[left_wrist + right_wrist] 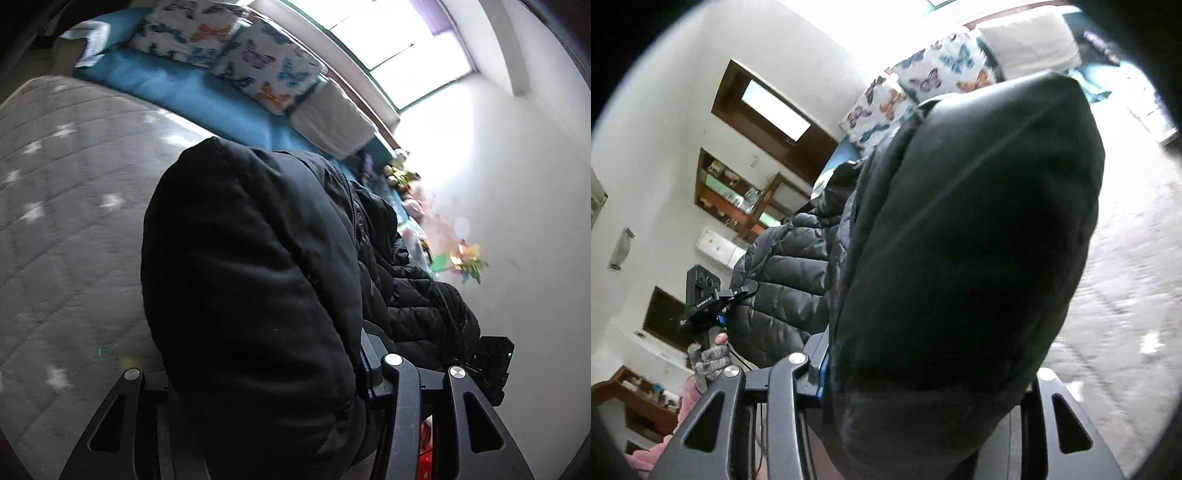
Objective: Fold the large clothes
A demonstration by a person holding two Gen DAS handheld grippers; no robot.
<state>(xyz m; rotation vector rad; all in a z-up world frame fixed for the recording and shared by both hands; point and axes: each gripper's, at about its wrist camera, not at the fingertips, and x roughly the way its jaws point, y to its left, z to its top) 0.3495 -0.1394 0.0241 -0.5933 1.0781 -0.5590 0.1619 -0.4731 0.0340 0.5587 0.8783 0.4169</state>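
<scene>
A large black puffer jacket (pixel 251 280) hangs lifted above the bed, filling the middle of both views; it also shows in the right wrist view (pixel 960 258). My left gripper (pixel 269 373) is shut on a thick fold of the jacket; the fabric hides its fingertips. My right gripper (pixel 916 369) is shut on another fold of the same jacket, fingertips also buried. The quilted part of the jacket (pixel 417 306) stretches between the two grippers. The left gripper (pixel 705 302) and the gloved hand holding it show at the left of the right wrist view.
A grey quilted bedspread with white stars (pixel 66 206) lies below. A blue sheet (pixel 192 92), butterfly pillows (pixel 229 48) and a white pillow (pixel 332 122) lie at the bed's head. A white wall (pixel 517 221), a window (pixel 406 55) and wall shelves (pixel 738 199) surround the bed.
</scene>
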